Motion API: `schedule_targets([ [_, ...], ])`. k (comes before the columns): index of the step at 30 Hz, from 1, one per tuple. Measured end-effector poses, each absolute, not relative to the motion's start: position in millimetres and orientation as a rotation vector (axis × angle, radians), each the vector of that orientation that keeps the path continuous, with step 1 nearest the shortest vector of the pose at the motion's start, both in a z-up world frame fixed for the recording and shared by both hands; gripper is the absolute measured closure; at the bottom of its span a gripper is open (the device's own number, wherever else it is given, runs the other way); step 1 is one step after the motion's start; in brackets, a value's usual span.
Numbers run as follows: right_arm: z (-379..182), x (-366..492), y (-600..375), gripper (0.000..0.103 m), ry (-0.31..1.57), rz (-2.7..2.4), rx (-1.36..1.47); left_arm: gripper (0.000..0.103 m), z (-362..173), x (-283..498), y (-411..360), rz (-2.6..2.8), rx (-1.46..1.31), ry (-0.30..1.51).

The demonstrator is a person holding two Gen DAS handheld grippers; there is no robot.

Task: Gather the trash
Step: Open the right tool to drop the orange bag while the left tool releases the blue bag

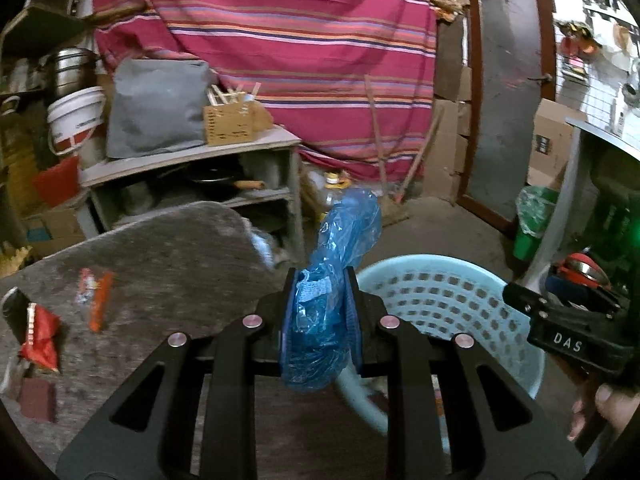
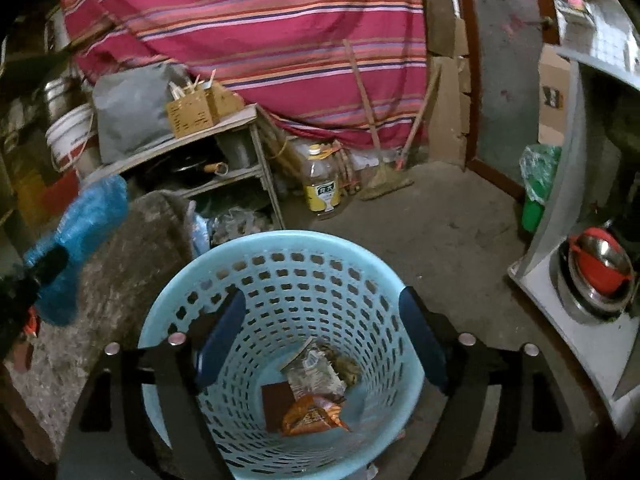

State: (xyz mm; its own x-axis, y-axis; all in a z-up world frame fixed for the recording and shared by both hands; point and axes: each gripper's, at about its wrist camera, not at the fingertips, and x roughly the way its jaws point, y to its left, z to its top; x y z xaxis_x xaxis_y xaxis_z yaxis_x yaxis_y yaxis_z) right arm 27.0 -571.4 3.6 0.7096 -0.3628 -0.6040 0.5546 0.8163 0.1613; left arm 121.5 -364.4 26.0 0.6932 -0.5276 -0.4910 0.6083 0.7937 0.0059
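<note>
1. We take the light blue basket (image 2: 280, 320) as our landmark. It stands on the floor just beside the rounded end of the grey worktop (image 1: 160, 264), and it serves as the trash bin.

2. Part of the job looks done. At the bottom of the basket lie an orange snack wrapper (image 2: 312, 418), a clear crinkled wrapper (image 2: 316, 376) and a small brown card-like piece (image 2: 276, 400).

3. Our left tool (image 1: 320, 312) is clenched on a crumpled blue plastic bag (image 1: 336, 264). We hold the bag up in the air, left of the basket and near its rim, not yet over the opening, as far as we judge from both views.

4. Our right tool (image 2: 324, 344) is released, its jaws spread wide with nothing between them. It hovers over the basket, looking down into it.

5. More trash waits on the worktop, well left of the basket: a red wrapper (image 1: 40, 336), an orange and white wrapper (image 1: 94, 296) and a dark red block (image 1: 38, 400).

6. We judge the task to be about midway: the blue bag has yet to be dropped in, and at least three pieces have yet to be picked up.
</note>
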Motion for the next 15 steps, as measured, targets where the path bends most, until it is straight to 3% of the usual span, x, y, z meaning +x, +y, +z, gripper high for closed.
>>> schedule_targets([
  [10,-0.6,13.1,-595.1,0.025,0.571,-0.55,0.412,0.082,-3.0,119.8,-419.3,-0.724,0.205,0.566],
  [13,-1.6,10.0,-601.1,0.025,0.567,-0.554,0.431,0.066,-13.3,120.4,-423.8,-0.728,0.218,0.587],
  [15,-1.9,8.9,-602.7,0.025,0.569,-0.55,0.431,0.05,-16.6,119.8,-422.3,-0.712,0.226,0.582],
])
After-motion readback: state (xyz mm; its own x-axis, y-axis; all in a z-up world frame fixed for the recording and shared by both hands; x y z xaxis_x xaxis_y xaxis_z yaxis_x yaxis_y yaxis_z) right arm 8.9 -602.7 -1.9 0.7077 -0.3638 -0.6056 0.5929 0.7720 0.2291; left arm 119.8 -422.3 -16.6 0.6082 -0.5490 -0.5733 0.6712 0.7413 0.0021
